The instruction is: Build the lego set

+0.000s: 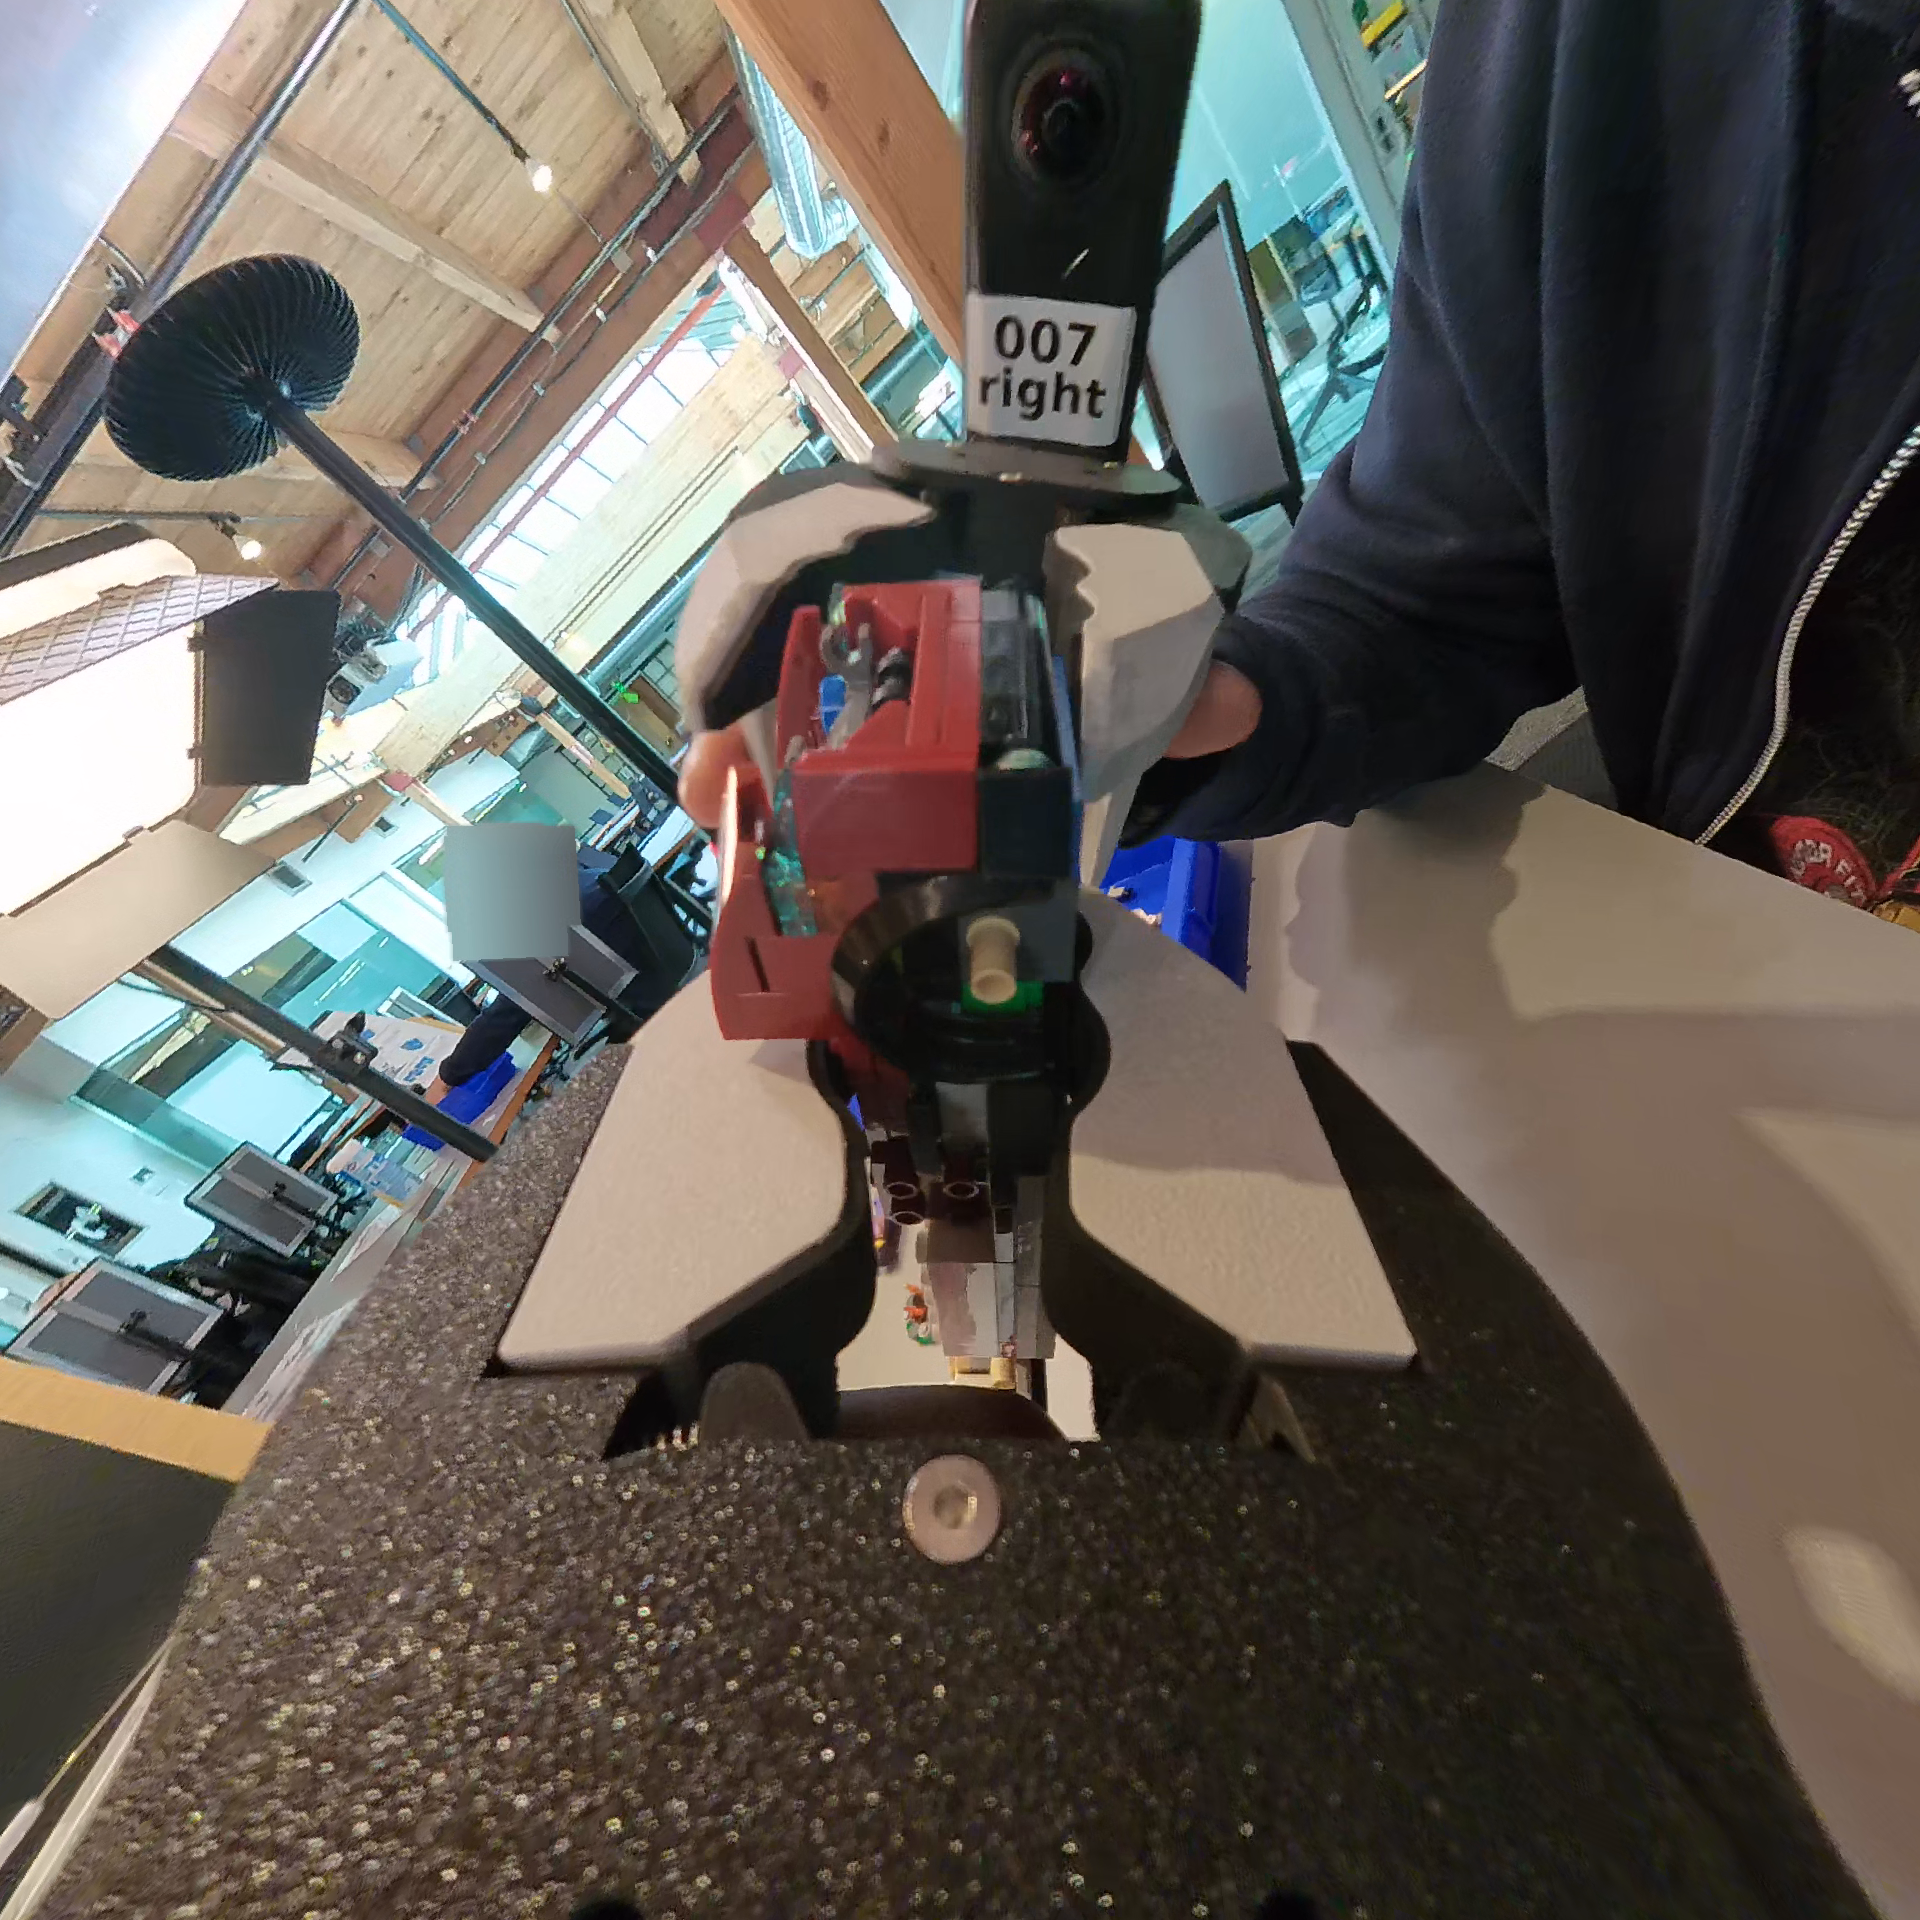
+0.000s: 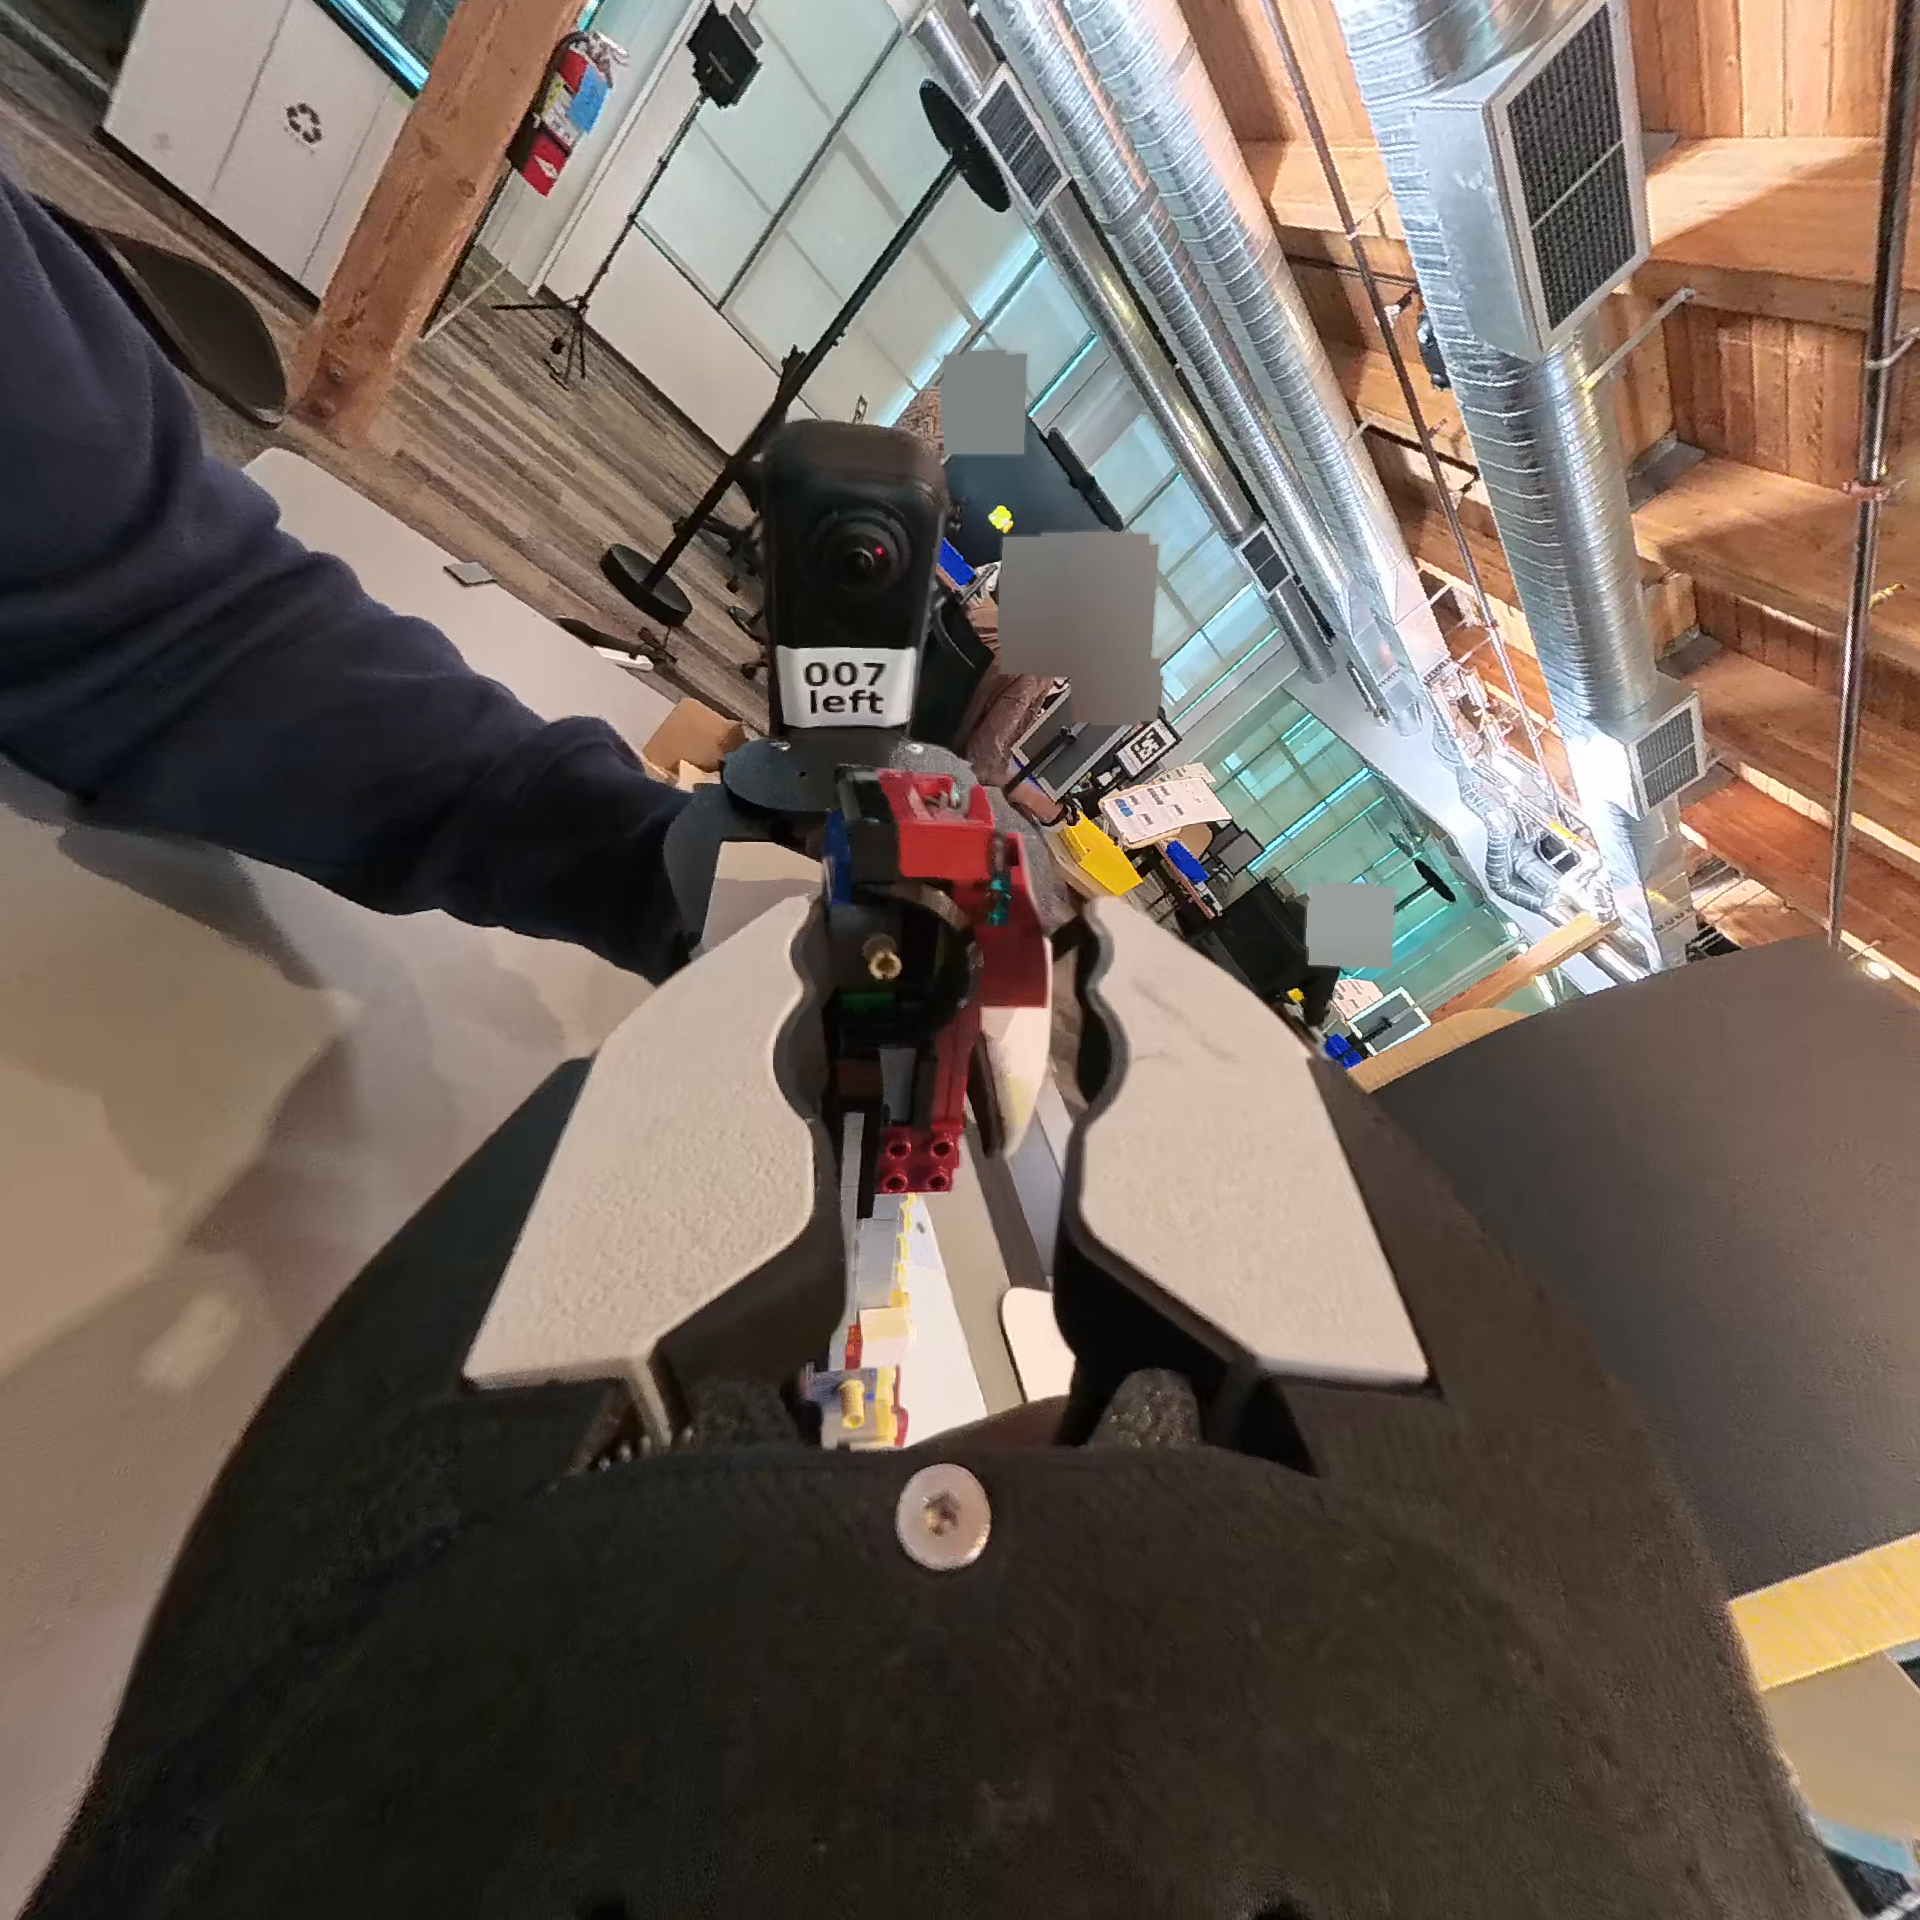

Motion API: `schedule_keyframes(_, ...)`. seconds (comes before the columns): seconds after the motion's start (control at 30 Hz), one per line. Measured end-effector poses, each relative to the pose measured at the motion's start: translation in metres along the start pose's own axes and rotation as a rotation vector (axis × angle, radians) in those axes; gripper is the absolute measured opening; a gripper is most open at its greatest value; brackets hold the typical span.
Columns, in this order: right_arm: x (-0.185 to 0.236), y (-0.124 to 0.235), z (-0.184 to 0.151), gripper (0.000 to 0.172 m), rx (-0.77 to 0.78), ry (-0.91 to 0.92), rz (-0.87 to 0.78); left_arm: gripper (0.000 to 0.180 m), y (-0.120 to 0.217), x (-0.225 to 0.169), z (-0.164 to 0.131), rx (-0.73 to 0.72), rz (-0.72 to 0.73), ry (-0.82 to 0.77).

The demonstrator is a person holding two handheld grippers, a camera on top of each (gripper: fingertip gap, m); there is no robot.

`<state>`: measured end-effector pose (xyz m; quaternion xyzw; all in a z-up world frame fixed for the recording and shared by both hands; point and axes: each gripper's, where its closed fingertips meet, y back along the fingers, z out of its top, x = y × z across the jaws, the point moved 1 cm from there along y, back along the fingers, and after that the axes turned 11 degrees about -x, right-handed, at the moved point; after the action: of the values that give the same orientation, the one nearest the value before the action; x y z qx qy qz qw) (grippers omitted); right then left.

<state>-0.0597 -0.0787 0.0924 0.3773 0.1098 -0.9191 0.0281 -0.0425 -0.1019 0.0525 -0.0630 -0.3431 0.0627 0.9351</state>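
Both grippers are on one thing here: a brick-built model [image 1: 894, 790], red and black, held up in the air between them, clear of the table [image 1: 1558, 935].

Left gripper [image 1: 961, 1029]: jaws partway open and closed around the model's near end. The black wheel [image 1: 914, 997] with its cream pin [image 1: 992, 951] sits right at the fingertips. The dark bricks run back between the two fingers, and both look snug against them.

Right gripper [image 2: 951, 935]: it comes in from the opposite end, nose to nose with the left one, jaws a little wider. In the left wrist view its grey fingers [image 1: 748, 623] wrap the red block at the far end, one each side, and look pressed on. In its own view the red side sits just inside one finger with a thin dark sliver between, so that contact is less sure. The other finger lies against the black side.

So, by my reading, it's a two-ended hold: the model bridges both jaws, pin facing out to the side. A dark sleeve [image 1: 1558, 416] sits behind the right gripper, and a blue bin [image 1: 1184, 894] shows beyond the left jaws. With both ends clamped, a twist or pull by either one would load the brick joints between them.
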Motion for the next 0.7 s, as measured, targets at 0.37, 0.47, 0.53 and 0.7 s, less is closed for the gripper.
schedule_keyframes(0.37, 0.0064, -0.0001, -0.0069, 0.043, 0.040, -0.018, 0.049, 0.035, -0.0016, -0.0030, 0.0033, -0.017, -0.014, 0.002)
schedule_keyframes(0.47, 0.0065, 0.0006, -0.0063, 0.043, 0.040, -0.010, 0.053, 0.035, -0.0025, -0.0032, 0.0033, -0.013, -0.014, 0.001)
schedule_keyframes(0.53, 0.0068, 0.0006, -0.0064, 0.043, 0.046, -0.001, 0.055, 0.035, -0.0026, -0.0032, 0.0027, -0.006, -0.014, -0.003)
schedule_keyframes(0.7, 0.0074, 0.0017, -0.0064, 0.042, 0.043, 0.016, 0.067, 0.035, -0.0033, -0.0040, 0.0014, 0.009, -0.018, -0.010)
